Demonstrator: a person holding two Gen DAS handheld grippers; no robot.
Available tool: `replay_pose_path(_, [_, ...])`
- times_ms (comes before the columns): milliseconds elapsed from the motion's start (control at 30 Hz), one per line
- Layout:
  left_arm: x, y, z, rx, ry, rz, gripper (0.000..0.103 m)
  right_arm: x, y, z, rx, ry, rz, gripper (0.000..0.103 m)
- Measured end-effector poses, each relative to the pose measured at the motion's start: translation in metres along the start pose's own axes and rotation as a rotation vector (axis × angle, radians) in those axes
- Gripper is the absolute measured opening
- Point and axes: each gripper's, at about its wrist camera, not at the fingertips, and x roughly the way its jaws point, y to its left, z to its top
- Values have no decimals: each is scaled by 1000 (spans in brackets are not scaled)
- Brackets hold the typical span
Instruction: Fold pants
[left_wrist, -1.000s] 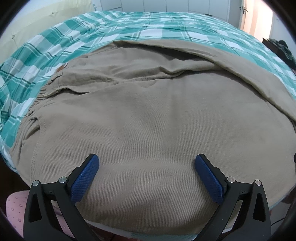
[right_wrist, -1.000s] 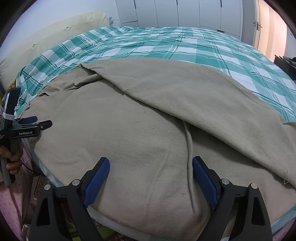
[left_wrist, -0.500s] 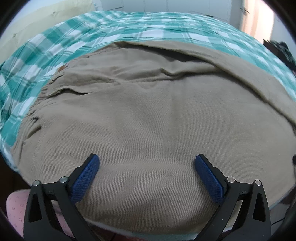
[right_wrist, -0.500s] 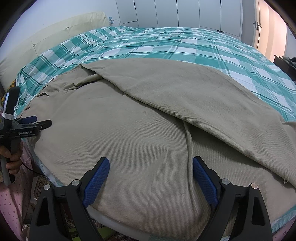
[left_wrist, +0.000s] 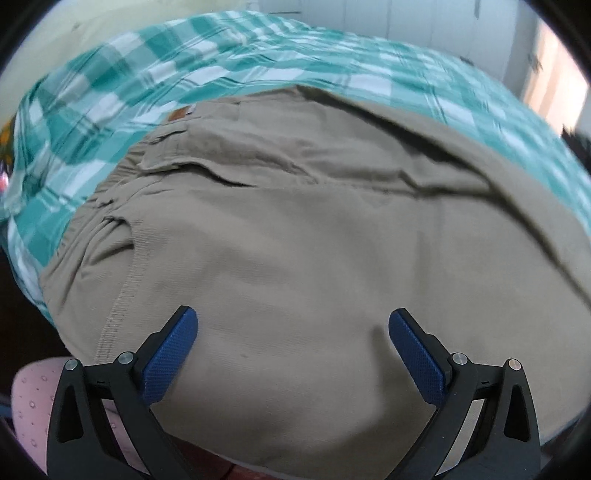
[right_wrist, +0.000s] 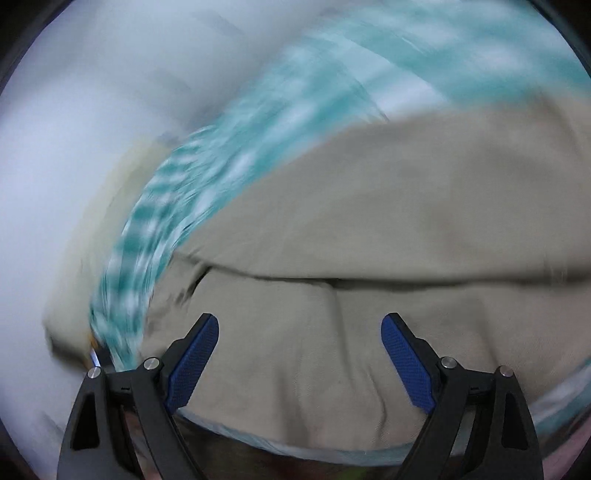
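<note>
Beige pants (left_wrist: 314, 229) lie spread on a bed, waistband (left_wrist: 122, 177) at the left, one leg folded over along the far side. My left gripper (left_wrist: 291, 325) is open and empty just above the near part of the pants. In the blurred right wrist view the pants (right_wrist: 369, 229) fill the lower half, with a fold edge (right_wrist: 332, 277) running across. My right gripper (right_wrist: 299, 332) is open and empty over the near fabric.
The bed has a teal and white checked cover (left_wrist: 229, 55), which also shows in the right wrist view (right_wrist: 192, 177). White cupboard doors (left_wrist: 424, 22) stand behind the bed. Pink dotted cloth (left_wrist: 33, 398) shows at the lower left. The bed's near edge (right_wrist: 258, 439) runs under my right gripper.
Both grippers have swung to the left. The left view now shows more of the waistband. The right view has turned sharply and is motion-blurred. Both grippers stay open.
</note>
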Motion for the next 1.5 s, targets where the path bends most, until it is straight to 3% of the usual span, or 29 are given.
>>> replay_pose_path(67, [0, -8, -5, 53, -3, 34, 102, -4, -22, 8, 179, -51, -5, 69])
replay_pose_path(167, [-3, -7, -8, 53, -6, 26, 102, -13, -38, 18, 327, -177, -53, 63])
replay_pose_path(233, [-3, -5, -9, 50, -2, 21, 102, -11, -42, 26, 340, -215, -126, 44])
replay_pose_path(267, [-4, -6, -8, 52, 3, 23, 102, -9, -41, 31, 309, -218, -180, 19])
replay_pose_path(300, [-5, -5, -7, 53, 15, 19, 102, -8, -38, 36, 267, -222, -226, 5])
replay_pose_path(333, [-8, -4, -5, 49, 29, 5, 102, -10, -35, 39, 230, -227, -245, 5])
replay_pose_path(400, [-20, 6, 5, -18, 50, -105, 102, -28, -10, 47, 129, -258, -197, 3])
replay_pose_path(500, [-28, 28, 32, -207, 86, -349, 102, -67, 49, 56, -149, -313, -127, 3])
replay_pose_path(600, [-15, 34, 68, -332, 129, -542, 102, -105, 95, 50, -334, -340, -40, 3])
replay_pose_path(800, [21, 19, 125, -415, 185, -676, 102, -154, 145, 10, -582, -336, 44, 3])
replay_pose_path(967, [35, 20, 152, -470, 205, -706, 100, -188, 129, -24, -652, -264, 127, 3])
replay_pose_path(1000, [36, 21, 154, -469, 209, -700, 89, -193, 121, -24, -652, -243, 158, 3])
replay_pose_path(1033, [37, 20, 155, -462, 219, -700, 50, -195, 115, -23, -654, -231, 165, 3])
replay_pose_path(1067, [40, 19, 155, -457, 250, -693, 23, -196, 108, -19, -655, -223, 151, 3])
replay_pose_path(1100, [43, 19, 154, -466, 284, -681, 3, -192, 101, -10, -648, -213, 126, 3])
replay_pose_path(1167, [35, 19, 154, -489, 270, -689, 3, -176, 86, 19, -609, -193, 22, 3])
replay_pose_path(1233, [8, 18, 158, -465, 192, -712, 2, -158, 77, 62, -575, -200, -70, 3])
replay_pose_path(1333, [-74, 23, 157, -379, -38, -713, 5, -171, 88, 110, -567, -322, -26, 3])
replay_pose_path(1400, [-114, 26, 136, -313, -160, -660, 8, -190, 95, 122, -599, -364, 47, 3])
replay_pose_path(1467, [-120, 22, 101, -265, -165, -613, 10, -189, 84, 124, -600, -285, 49, 3])
replay_pose_path(1500, [-108, 17, 78, -254, -117, -592, 11, -184, 70, 121, -574, -233, 26, 3])
